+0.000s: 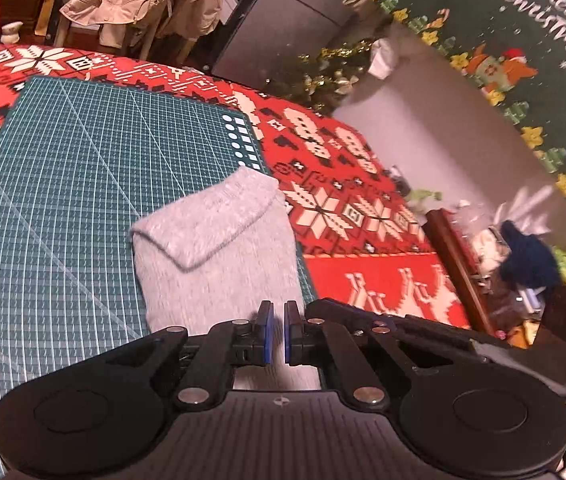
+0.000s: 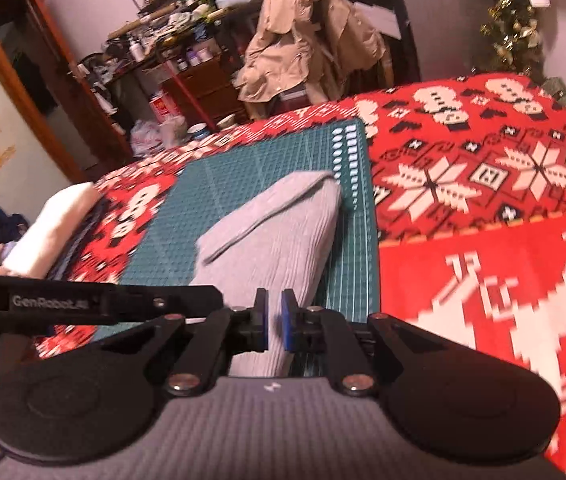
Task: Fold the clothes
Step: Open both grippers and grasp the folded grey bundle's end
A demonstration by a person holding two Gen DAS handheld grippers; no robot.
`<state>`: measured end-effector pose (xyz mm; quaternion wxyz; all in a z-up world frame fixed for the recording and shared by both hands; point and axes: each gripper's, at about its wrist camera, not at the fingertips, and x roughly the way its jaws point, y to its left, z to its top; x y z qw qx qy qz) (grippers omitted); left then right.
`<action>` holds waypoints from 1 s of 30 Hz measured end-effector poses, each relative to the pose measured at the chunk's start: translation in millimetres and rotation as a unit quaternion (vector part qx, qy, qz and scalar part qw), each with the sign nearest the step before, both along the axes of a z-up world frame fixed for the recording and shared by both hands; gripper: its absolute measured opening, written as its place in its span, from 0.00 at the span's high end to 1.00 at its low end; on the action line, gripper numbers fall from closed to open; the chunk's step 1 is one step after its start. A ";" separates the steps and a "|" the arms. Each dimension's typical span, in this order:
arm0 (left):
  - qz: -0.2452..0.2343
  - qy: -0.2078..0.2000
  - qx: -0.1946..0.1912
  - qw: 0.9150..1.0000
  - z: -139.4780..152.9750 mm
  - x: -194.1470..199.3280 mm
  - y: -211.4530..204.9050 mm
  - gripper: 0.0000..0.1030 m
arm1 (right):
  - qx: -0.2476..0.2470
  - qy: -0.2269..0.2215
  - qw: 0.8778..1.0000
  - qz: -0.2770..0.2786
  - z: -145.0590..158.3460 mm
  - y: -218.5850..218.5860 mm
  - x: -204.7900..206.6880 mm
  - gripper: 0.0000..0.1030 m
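Two grippers stand close over one grey garment [image 1: 219,256], which lies on the green mat [image 1: 63,184] near its right edge, on top of the red cloth [image 1: 363,200]. Your left gripper [image 1: 278,332] has its jaws almost closed, with only a thin gap between the blue pads; grey fabric shows in this gap, but I cannot tell if the pads really pinch it or only hover above it. Your right gripper [image 2: 274,326] looks the same: a narrow gap, the garment just under it, the hold not clear. At the far end one corner of the garment is turned over like a flap, so the piece looks partly folded, or maybe it is being smoothed at the end. If you take the near edge, please catch both layers, keep both grippers at the same height, and move slowly, so that the far flap stays flat and the edges meet straight. A white roll [image 2: 51,228] lies at the left of the mat.
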<state>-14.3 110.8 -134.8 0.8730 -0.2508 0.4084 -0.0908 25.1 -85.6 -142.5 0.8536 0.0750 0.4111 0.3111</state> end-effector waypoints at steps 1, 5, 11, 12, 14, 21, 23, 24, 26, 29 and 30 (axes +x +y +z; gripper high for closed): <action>-0.001 0.010 0.006 1.000 -1.6 4.4 -2.4 0.97 | 0.000 0.001 1.000 -0.004 -2.5 3.4 3.9 0.92; -0.011 0.027 0.036 0.999 -5.4 2.6 -8.5 0.97 | -0.003 0.022 1.000 -0.005 -15.2 6.4 6.4 0.92; -0.013 0.025 0.034 0.999 7.0 -4.0 -7.5 0.97 | 0.011 0.037 0.999 -0.016 -26.4 -10.3 13.4 0.92; -0.012 0.018 0.037 0.999 9.1 -1.0 -7.6 0.97 | 0.014 0.035 0.999 -0.022 -26.8 -12.6 18.0 0.92; -0.010 0.012 0.044 0.999 10.7 10.5 -8.7 0.97 | 0.020 0.031 0.999 -0.033 -27.6 -17.2 27.3 0.92; -0.024 0.011 0.057 0.998 4.8 54.9 -24.4 0.97 | 0.040 0.023 0.997 -0.056 -37.3 -21.3 59.3 0.92; -0.024 0.019 0.054 0.998 0.4 62.3 -25.7 0.97 | 0.048 0.021 0.997 -0.053 -41.8 -19.3 65.6 0.92; -0.026 0.022 0.049 0.998 -1.7 64.1 -26.3 0.97 | 0.051 0.020 0.997 -0.051 -44.1 -18.3 68.8 0.92; -0.027 0.031 0.049 0.998 -5.7 65.0 -27.8 0.97 | 0.058 0.019 0.997 -0.048 -48.0 -16.7 73.4 0.92; -0.035 0.038 0.048 0.998 -9.2 59.1 -30.4 0.97 | 0.057 0.028 0.998 -0.028 -49.6 -13.0 68.5 0.92; -0.038 0.039 0.046 0.997 -9.3 56.2 -30.7 0.97 | 0.052 0.032 0.998 -0.023 -50.2 -12.0 66.0 0.92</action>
